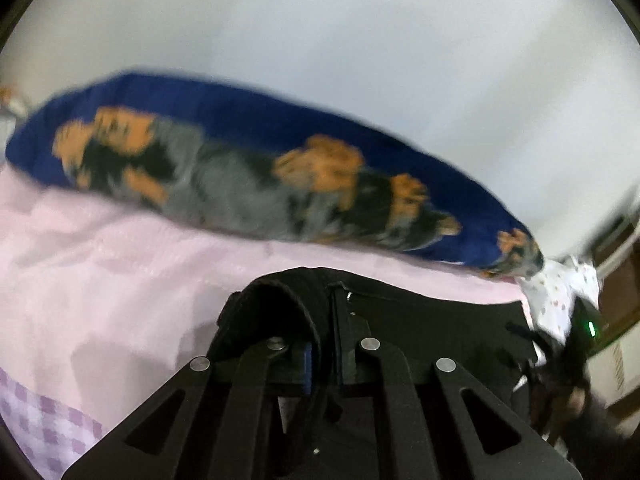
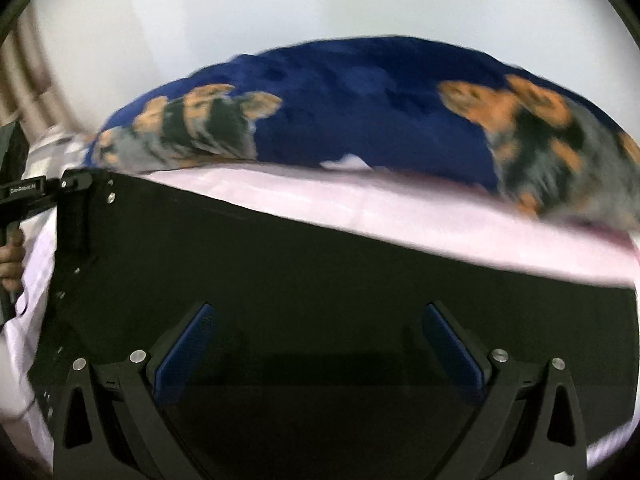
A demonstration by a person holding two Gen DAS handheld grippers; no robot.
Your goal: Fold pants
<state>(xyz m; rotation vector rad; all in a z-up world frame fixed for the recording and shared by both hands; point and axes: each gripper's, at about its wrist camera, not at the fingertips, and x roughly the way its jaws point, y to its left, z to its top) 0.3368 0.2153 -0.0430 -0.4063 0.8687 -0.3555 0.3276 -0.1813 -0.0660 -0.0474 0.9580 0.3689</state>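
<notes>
Covering the bed (image 1: 120, 272) is a pale pink sheet, with a lilac checked border showing at the lower left of the left wrist view. A dark blue pillow (image 1: 248, 176) printed with an orange, grey and black figure lies across the middle of both views, blurred, and a plain white wall (image 1: 360, 40) fills the upper part of each frame. At the right edge of the left wrist view sit a white spotted cloth (image 1: 560, 292) and some brown furniture.

The black pants (image 2: 320, 272) spread over the lower half of the right wrist view, their upper edge running against the pink sheet. The right tongs (image 2: 320, 344) stand wide apart at the bottom of that frame, blue pads clear of the fabric, which lies beneath and between them; nothing is gripped. In the left wrist view the left tongs (image 1: 322, 320) are closed tight on a raised fold of the pants at lower centre, with the cloth arching over the left finger. At the left edge of the right wrist view, a person's hand (image 2: 12, 256) holds a black handle.
</notes>
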